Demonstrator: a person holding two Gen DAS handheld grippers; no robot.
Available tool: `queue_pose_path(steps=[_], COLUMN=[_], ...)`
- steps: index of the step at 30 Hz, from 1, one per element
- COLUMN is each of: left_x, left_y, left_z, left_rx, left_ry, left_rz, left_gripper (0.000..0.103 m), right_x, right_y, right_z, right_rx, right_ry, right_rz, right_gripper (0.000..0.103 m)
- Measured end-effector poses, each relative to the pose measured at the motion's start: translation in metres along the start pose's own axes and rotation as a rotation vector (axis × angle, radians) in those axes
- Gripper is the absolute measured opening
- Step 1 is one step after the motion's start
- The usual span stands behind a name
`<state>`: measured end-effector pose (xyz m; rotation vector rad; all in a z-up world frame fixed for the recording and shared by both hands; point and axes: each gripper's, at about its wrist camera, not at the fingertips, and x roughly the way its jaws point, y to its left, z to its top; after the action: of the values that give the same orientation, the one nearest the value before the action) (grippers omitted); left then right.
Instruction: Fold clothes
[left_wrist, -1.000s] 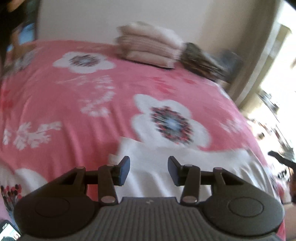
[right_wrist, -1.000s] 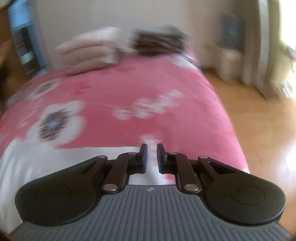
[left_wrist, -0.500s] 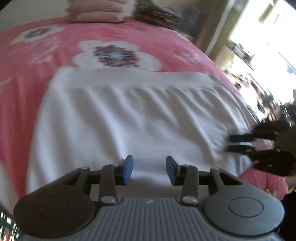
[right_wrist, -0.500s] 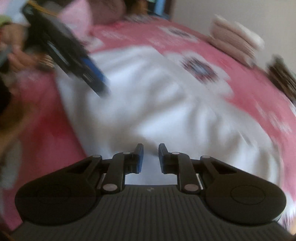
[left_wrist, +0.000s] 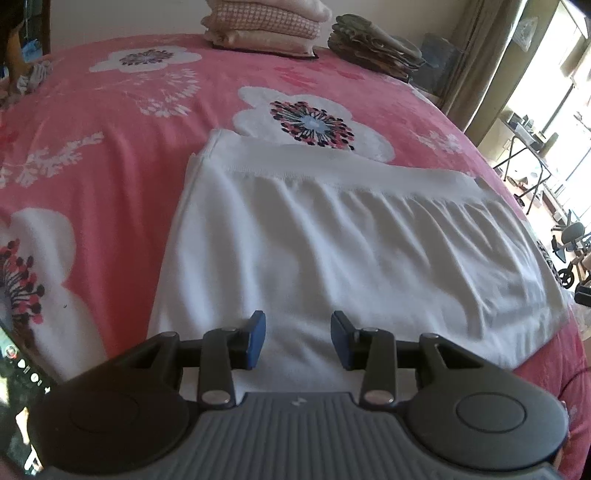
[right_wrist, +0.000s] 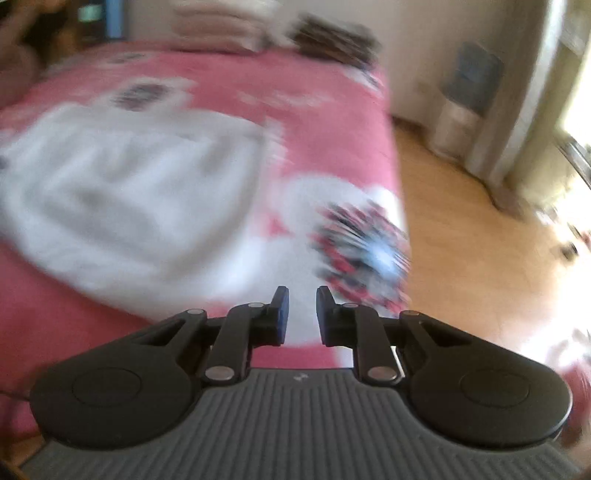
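A white garment (left_wrist: 332, 240) lies spread flat on the pink floral bedspread (left_wrist: 110, 147), its gathered waistband along the far edge. My left gripper (left_wrist: 298, 339) hovers over the garment's near edge, open, with nothing between its blue pads. The right wrist view is motion-blurred. There the garment (right_wrist: 122, 192) lies to the left. My right gripper (right_wrist: 298, 317) stands off its right side, above a white flower print near the bed's right edge. Its jaws are narrowly open and hold nothing.
Folded pink blankets (left_wrist: 266, 22) and a dark folded pile (left_wrist: 373, 48) sit at the bed's far end. A phone screen (left_wrist: 22, 365) shows at lower left. Wooden floor (right_wrist: 480, 258) drops off right of the bed, with curtains and furniture beyond.
The left gripper's view settled lower over the garment's near edge. The right gripper swung from over the garment to the bed's right side, its jaws slightly wider.
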<state>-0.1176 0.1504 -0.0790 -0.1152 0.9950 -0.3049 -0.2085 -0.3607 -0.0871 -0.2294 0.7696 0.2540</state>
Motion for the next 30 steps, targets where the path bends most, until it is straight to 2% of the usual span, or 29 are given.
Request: queue_pose_path(steps=[3,7,9,12,16,21,25,28,30], left_x=[-0.006,-0.01,-0.012,-0.017,-0.026,-0.042,-0.058,-0.07,-0.067], left_y=[-0.001,0.005,0.015,0.027,0.026,0.015,-0.005,-0.02,-0.036], left_z=[-0.007,-0.028,-0.042,-0.057,-0.065,-0.069,-0.065,-0.061,-0.055], left_rx=[0.006,0.017,-0.01,-0.054,-0.034,0.023,0.074,0.113,0.161], left_ry=[0.016,0.043,0.052,0.048,0.043,0.029,-0.029,-0.072,-0.092], left_rz=[-0.008,0.053,0.087,0.099,0.124,0.209,0.185,0.167,0.133], left_gripper=[0.04,0.04,0.039,0.038,0.038,0.037,0.037,0.04,0.044], right_x=[0.013,0.03,0.038,0.038,0.039,0.022,0.012,0.023,0.034], right_y=[0.043,0.043,0.042,0.022,0.005,0.012,0.034,0.058,0.081], right_z=[0.014,0.004,-0.002,-0.001,-0.002,0.029,0.063,0.091,0.104], right_rx=[-0.122,-0.183,-0.212,-0.153,-0.141,-0.137,-0.2,-0.197,-0.155], right_ry=[-0.016,0.052,0.087,0.121,0.183,0.089,0.016,0.0,0.002], right_rz=[0.121,0.128,0.13,0.064,-0.002,-0.012,-0.002,0.042,0.102], right_gripper=[0.015,0.013,0.013,0.014,0.015,0.015,0.015,0.015,0.015])
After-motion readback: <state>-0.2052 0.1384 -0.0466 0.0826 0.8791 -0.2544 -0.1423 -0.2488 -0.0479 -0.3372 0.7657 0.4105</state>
